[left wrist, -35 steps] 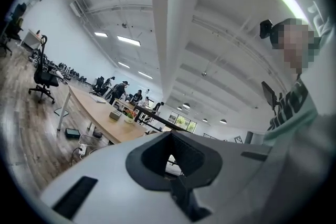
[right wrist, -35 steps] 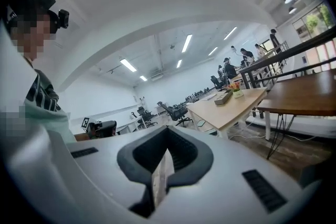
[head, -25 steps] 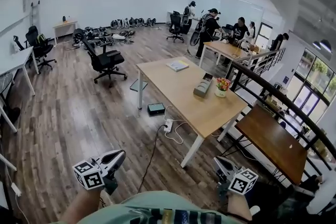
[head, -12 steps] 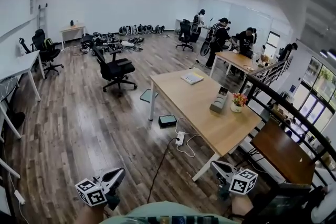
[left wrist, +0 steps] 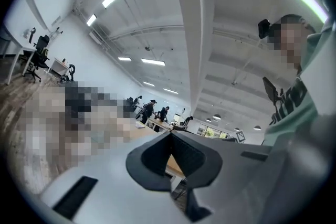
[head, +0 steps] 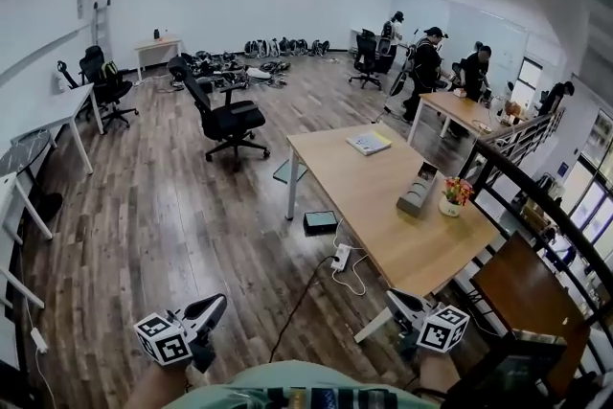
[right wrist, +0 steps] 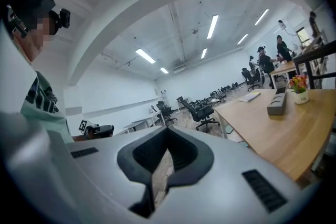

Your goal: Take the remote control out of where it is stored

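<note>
Black-and-white marker cubes on closed left tongs, right tongs

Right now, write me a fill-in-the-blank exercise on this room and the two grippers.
1. The grey storage box lies on a ____ table.
2. Beside it stands a small pot of ____.
3. The office chair nearest that table is ____ in colour.
4. The fingers of the left gripper and the right gripper are ____, with nothing between them.
Missing words: wooden; flowers; black; shut.

Grey holder — on table.
</note>
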A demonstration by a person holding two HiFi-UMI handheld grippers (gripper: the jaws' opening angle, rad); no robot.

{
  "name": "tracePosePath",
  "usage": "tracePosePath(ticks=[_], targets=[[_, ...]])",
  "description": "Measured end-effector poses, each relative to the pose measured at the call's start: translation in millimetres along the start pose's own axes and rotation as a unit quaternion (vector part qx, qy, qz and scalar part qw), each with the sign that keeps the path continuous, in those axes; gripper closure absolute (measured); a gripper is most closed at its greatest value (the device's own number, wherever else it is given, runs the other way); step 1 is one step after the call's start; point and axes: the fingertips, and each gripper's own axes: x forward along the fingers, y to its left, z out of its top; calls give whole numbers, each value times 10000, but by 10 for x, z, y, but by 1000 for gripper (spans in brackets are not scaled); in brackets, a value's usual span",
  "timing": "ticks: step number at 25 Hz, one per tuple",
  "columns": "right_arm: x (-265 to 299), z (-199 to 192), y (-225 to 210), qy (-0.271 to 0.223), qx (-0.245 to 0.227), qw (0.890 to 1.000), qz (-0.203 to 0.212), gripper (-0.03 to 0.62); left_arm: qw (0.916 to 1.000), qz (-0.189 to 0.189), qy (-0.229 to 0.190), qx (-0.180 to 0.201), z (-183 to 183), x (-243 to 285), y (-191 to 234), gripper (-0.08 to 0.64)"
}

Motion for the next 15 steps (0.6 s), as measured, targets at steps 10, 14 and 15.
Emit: tracePosePath(ticks=[10,14,15], targets=[[-263,584,-1486,-133,40,9982,578,595,9994,244,44,230,-128,1553,-670,566],[-377,547,-1997,-104,243,9981,548,595,9991,346,158,164,-295,1964,-739,566],[-379,551,-2076,-101,270,9981,553,595,9991,359,163,135,-316,2051,-733,566]])
